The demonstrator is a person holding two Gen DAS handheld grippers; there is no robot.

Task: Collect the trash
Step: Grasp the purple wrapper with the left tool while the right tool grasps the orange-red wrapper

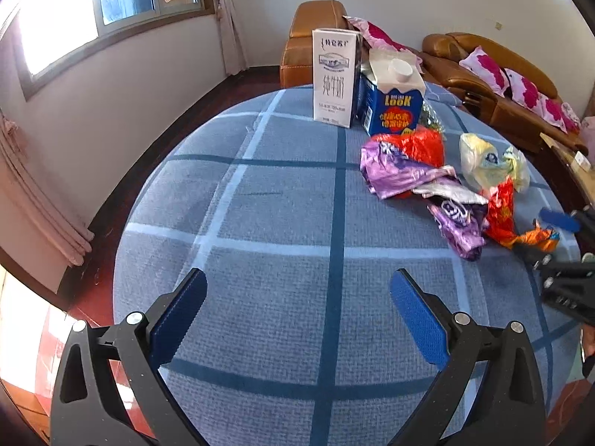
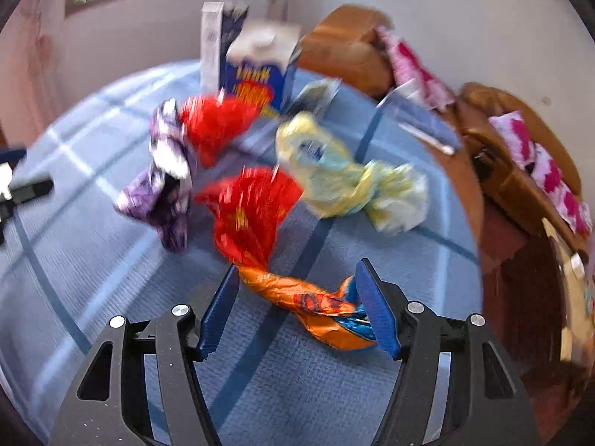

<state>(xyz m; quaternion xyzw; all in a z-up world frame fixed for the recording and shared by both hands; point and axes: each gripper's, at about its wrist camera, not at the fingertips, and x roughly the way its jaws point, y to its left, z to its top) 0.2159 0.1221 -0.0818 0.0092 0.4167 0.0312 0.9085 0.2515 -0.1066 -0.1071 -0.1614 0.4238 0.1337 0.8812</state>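
Trash lying across the blue checked table (image 1: 260, 223), heaped toward its far right edge. Hovering wide open and empty over the bare near-left part: left gripper (image 1: 297, 316), probably waiting clear of the pile. Standing upright near the far edge: white milk carton (image 1: 334, 78), with blue carton (image 1: 394, 107) touching beside it. Sprawling in front: purple wrapper (image 1: 401, 174), red wrapper (image 1: 420, 145), then yellow bag (image 2: 334, 174) toward the right edge. Straddling the twisted orange wrapper (image 2: 308, 301) nearest the right edge: right gripper (image 2: 297, 308), fingers apart on either side, not yet pinching, seemingly lining up across the thin twist for an easy grab. Blurring heavily in the right view.
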